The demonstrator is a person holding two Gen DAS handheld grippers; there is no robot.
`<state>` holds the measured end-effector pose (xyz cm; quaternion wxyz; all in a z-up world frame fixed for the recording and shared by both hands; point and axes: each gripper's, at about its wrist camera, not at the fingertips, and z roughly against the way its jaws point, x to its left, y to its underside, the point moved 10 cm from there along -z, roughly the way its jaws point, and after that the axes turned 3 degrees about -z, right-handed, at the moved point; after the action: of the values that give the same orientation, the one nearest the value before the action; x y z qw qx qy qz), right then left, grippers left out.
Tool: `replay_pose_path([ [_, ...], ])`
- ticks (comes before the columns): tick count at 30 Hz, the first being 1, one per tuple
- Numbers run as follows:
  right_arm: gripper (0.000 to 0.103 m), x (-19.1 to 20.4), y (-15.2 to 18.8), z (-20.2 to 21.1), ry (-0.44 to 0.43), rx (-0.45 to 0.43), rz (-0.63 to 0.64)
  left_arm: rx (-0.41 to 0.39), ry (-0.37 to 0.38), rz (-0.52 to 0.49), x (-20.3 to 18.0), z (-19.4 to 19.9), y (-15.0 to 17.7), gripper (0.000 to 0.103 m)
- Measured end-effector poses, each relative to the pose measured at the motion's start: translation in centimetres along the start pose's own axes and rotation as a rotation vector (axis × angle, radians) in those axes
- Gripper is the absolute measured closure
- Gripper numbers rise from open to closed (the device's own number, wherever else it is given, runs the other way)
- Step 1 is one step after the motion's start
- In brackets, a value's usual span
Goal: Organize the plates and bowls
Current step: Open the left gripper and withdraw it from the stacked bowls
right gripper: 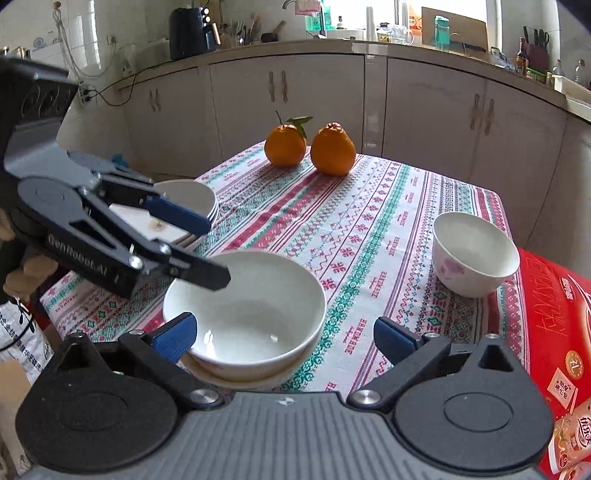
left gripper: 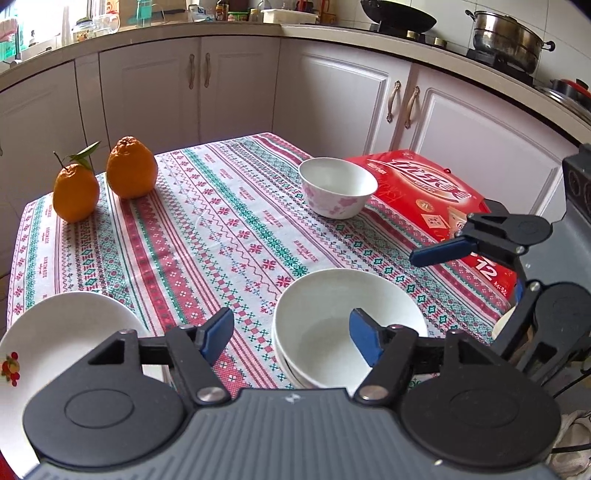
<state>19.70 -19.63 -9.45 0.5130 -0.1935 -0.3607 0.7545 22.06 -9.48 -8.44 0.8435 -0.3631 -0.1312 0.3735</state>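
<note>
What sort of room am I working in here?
A home kitchen, most likely: a wok and steel pot on the stove, white cabinets under a cluttered counter, and a cloth-covered table.

Each claw had a grey ribbed housing flanked by two round black discs, silver screws at the pivots, and black triangular linkages ending in blue pads. The left claw [left gripper: 291, 338] showed white lettering along one black link in the right wrist view. The right claw [right gripper: 284, 332] matched it in build and colour.

Bright window daylight, sharp focus, fisheye-bent edges
</note>
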Motion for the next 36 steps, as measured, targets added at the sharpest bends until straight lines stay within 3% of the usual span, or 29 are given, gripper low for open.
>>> replay_pose_path([
  [9, 0.0, -1.0, -0.4, 1.0, 0.013, -0.033, 0.015, -0.004, -0.001, -0.038, -0.1, -0.5, -1.8, 0.029],
  [19, 0.0, -7.8, -1.8, 1.7, 0.128, -0.078, -0.015, -0.002, 0.028, -0.104, -1.1, -4.1, -6.2, 0.026],
  [26, 0.0, -12.1, -1.1, -0.8, 0.187, -0.017, -0.048, 0.005, 0.059, -0.137, -1.8, -7.9, -9.3, 0.023],
  [31, 0.0, -14.1, 1.2, -4.0, 0.165, 0.074, -0.12, 0.026, 0.086, -0.148, -2.0, -10.7, -10.3, 0.023],
  [36, 0.0, -15.3, 2.3, -5.5, 0.175, 0.1, -0.162, 0.051, 0.106, -0.155, -2.2, -13.0, -10.8, 0.023],
])
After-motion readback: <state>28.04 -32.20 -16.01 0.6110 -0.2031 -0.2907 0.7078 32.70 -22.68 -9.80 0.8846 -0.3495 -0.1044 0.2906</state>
